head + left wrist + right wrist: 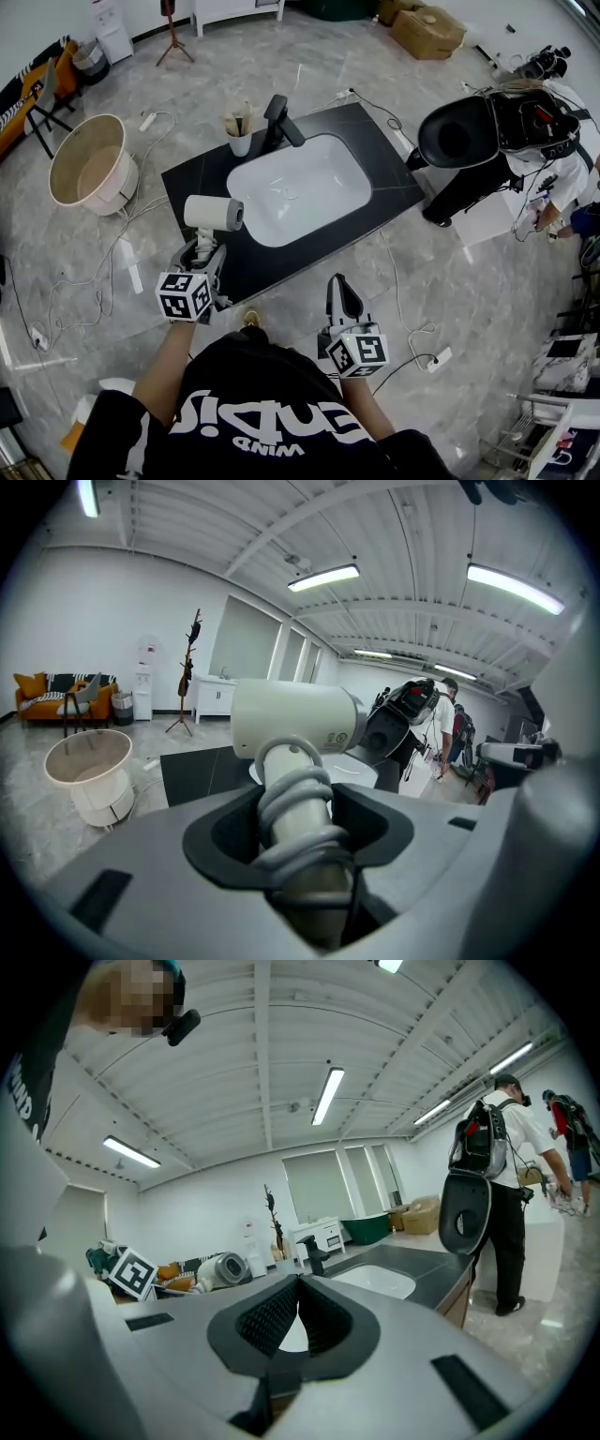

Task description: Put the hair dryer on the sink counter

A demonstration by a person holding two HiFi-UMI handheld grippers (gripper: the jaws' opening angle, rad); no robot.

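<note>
The white hair dryer point(214, 213) points its barrel right, just over the front left corner of the black sink counter point(202, 183). My left gripper point(203, 248) is shut on the dryer's handle, which has its cord wound around it. In the left gripper view the hair dryer point(295, 721) stands upright out of the left gripper point(300, 855). My right gripper point(341, 286) is held in front of the counter's near edge, shut and empty. In the right gripper view the right gripper point(298, 1321) faces the counter point(427, 1265), with the hair dryer point(223, 1267) off to the left.
A white basin point(300, 187) is set into the counter, with a black faucet point(281, 120) and a cup point(240, 131) behind it. A round beige tub point(89, 164) stands at the left on the floor. A person with a backpack point(525, 122) is at the right. Cables lie on the floor.
</note>
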